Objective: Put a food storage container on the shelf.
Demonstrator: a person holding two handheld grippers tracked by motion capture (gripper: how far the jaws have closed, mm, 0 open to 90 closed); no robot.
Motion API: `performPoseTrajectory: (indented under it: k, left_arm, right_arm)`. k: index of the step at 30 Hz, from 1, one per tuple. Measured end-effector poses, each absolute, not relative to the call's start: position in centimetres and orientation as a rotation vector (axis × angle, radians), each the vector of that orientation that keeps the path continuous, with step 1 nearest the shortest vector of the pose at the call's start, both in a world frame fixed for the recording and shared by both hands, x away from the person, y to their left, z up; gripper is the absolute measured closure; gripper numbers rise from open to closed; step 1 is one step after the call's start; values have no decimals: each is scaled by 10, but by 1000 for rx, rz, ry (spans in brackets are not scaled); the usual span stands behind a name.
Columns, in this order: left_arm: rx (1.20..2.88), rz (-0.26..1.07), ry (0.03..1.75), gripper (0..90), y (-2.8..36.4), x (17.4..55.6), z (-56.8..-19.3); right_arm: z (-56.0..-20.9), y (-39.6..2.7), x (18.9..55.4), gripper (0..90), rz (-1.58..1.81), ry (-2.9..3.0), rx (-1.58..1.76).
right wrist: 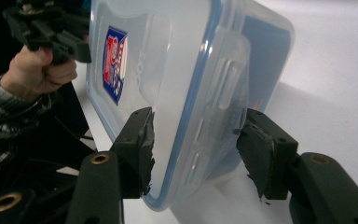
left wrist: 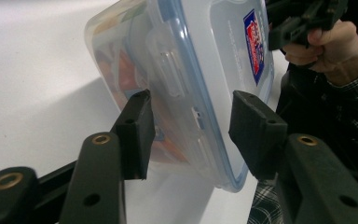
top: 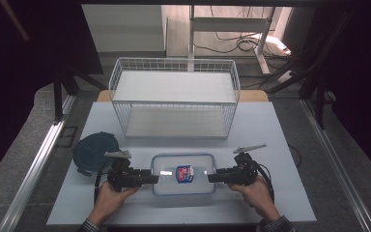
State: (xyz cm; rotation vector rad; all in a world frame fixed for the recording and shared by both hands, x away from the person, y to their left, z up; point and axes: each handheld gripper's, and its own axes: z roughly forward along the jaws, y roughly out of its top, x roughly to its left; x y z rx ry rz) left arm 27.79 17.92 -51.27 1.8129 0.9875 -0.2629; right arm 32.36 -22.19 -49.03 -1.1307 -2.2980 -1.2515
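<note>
Two tongs at a clear plastic box [top: 183, 174] with a blue-rimmed lid.
Left tongs [left wrist: 191, 135] and right tongs [right wrist: 196, 149] each sit half-wide around one end; whether they squeeze is unclear. White wire basket [top: 174, 99] stands behind.

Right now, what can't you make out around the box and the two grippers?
- Box contents: lid and frosted walls blur them in the left gripper view; only orange shapes show.
- Label text: too small in the high view.
- Left gripper grip: a gap shows at one pad.
- Basket floor: wire front partly screens it.
</note>
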Motion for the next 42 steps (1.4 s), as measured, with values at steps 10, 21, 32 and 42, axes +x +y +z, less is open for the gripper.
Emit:
performPoseTrajectory:
  k: [10, 21, 32, 42]
  left_arm:
    - [1786, -163, 990, 547, 170, 284, -510]
    - [1782, -113, 996, 534, 169, 292, -494]
    - [1767, -87, 970, 533, 176, 308, -463]
    - [1724, -45, 955, 535, 189, 327, -418]
  right_arm:
    - [-482, -223, 317, 490, -1363, -2355, -1242]
    - [-469, -221, 318, 493, -1431, -2398, -1220]
    - [-440, -216, 331, 496, -1522, -2408, -1190]
    - [-400, -207, 349, 502, -1604, -2408, -1154]
